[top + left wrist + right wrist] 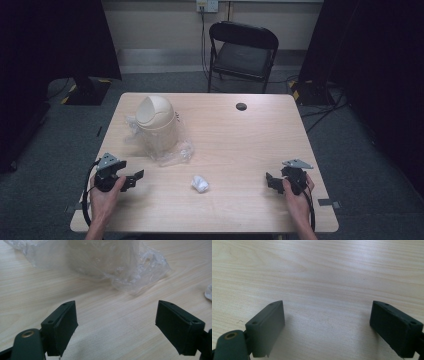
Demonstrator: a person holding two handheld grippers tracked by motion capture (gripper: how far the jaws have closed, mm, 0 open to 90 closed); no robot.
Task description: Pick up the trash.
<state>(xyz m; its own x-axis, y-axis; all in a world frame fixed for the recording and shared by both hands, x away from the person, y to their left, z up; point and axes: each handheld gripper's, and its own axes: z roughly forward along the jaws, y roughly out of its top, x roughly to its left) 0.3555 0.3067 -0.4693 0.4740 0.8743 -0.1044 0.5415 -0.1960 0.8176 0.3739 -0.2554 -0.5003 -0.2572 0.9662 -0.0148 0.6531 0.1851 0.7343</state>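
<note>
I hold my left gripper and right gripper open and empty, flanking the crumpled paper bound for the bin.

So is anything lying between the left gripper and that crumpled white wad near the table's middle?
Nothing visible. Bare table separates the left gripper from the white wad. The bin with its clear plastic bag sits farther back, off that line.
</note>
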